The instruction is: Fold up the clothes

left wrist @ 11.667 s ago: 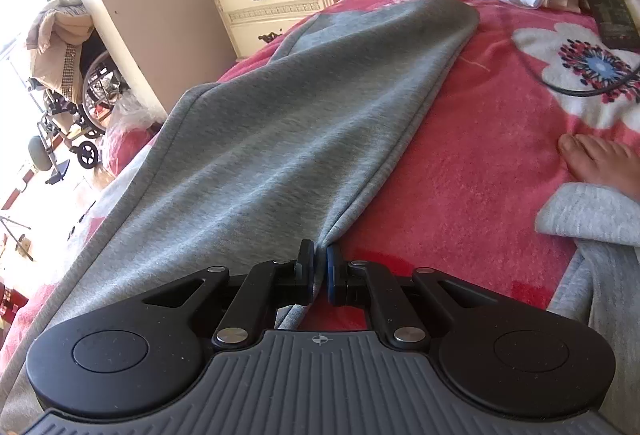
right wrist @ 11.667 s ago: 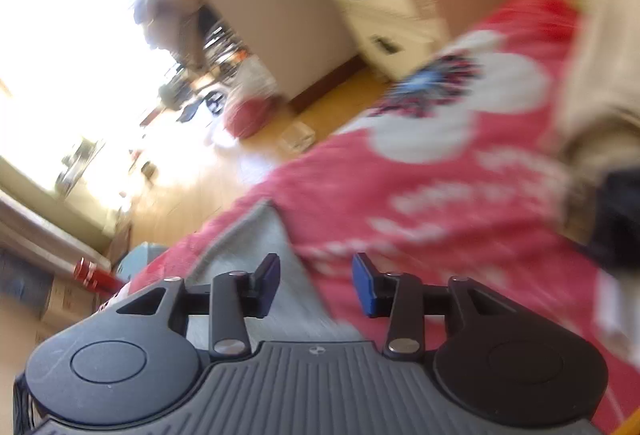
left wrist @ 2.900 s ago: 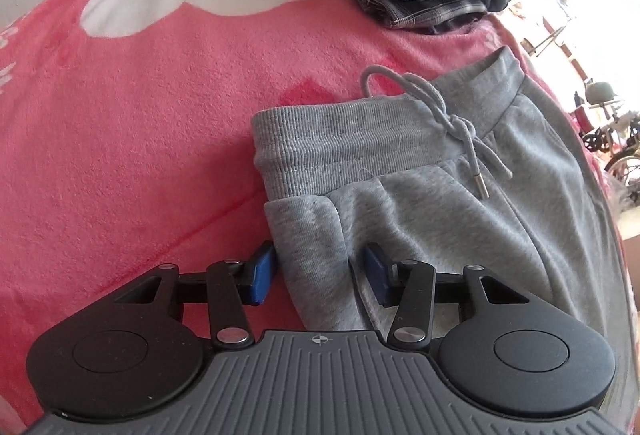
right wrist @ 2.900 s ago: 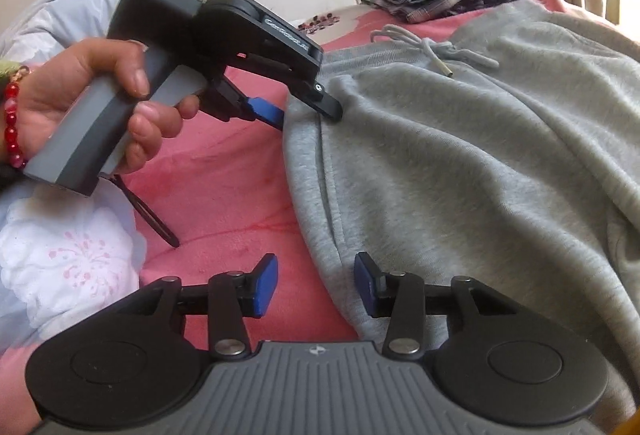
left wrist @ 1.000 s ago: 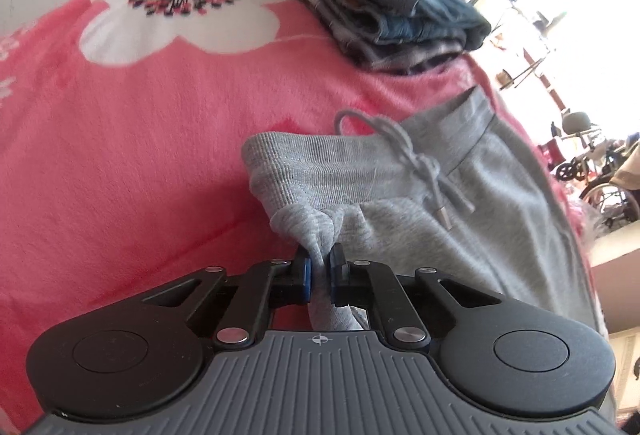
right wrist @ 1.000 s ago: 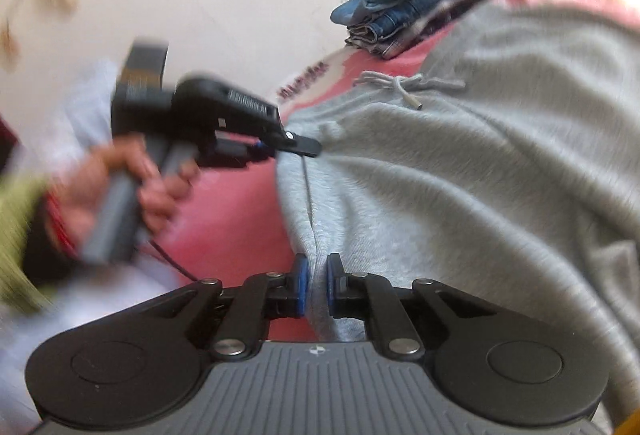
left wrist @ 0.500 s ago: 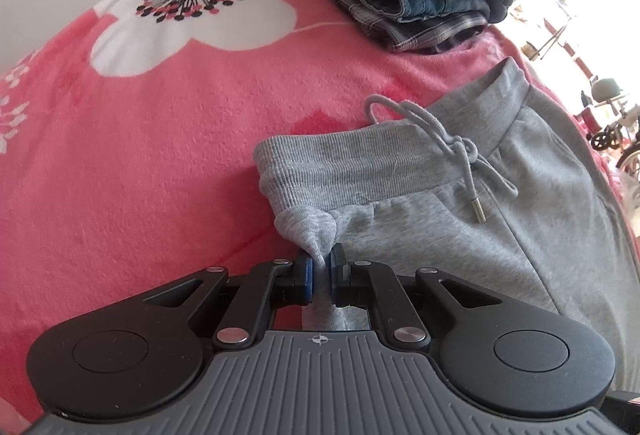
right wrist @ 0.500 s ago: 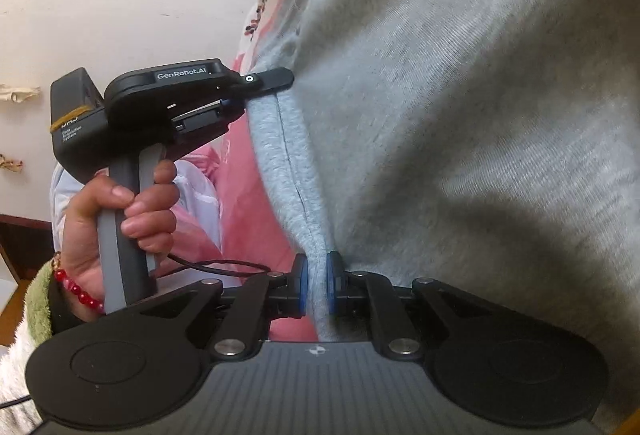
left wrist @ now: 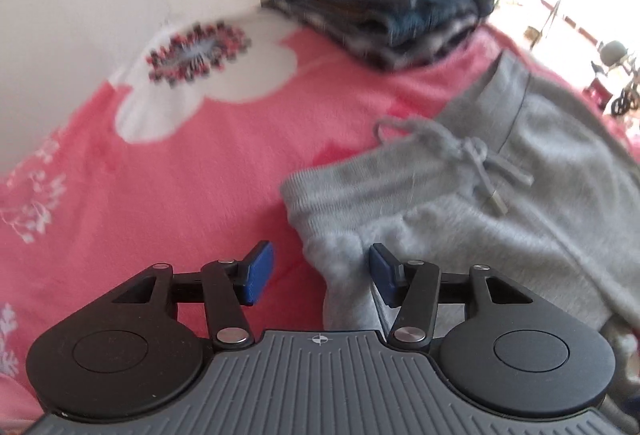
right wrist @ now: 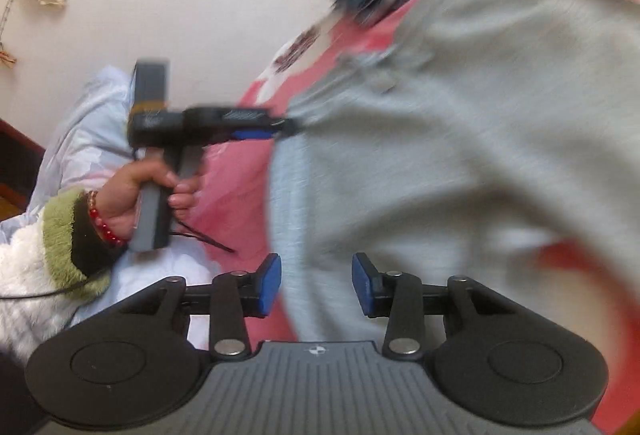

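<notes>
On the left, the left tongs [left wrist: 316, 273] have just been opening and stand apart, with the side edge of the grey sweatpants [left wrist: 500, 219] lying loose between the blue pads, just below the waistband; neither pad presses on it. The sweatpants are spread on the pink flowered bed [left wrist: 160, 195], waistband toward a stack of folded clothes [left wrist: 384, 11] by the wall. The person's hand [right wrist: 136, 195] grips the handle of the left tongs, seen from the right wrist view. Further right, the right tongs [right wrist: 316, 285] have also just been opening, and the same grey edge runs slack between their pads, farther down the leg.

The step looks like letting go after laying the fabric down. To do it well, both tongs should pull straight back from the edge so the pads do not drag the cloth, then check that the seam lies flat before the next fold.
</notes>
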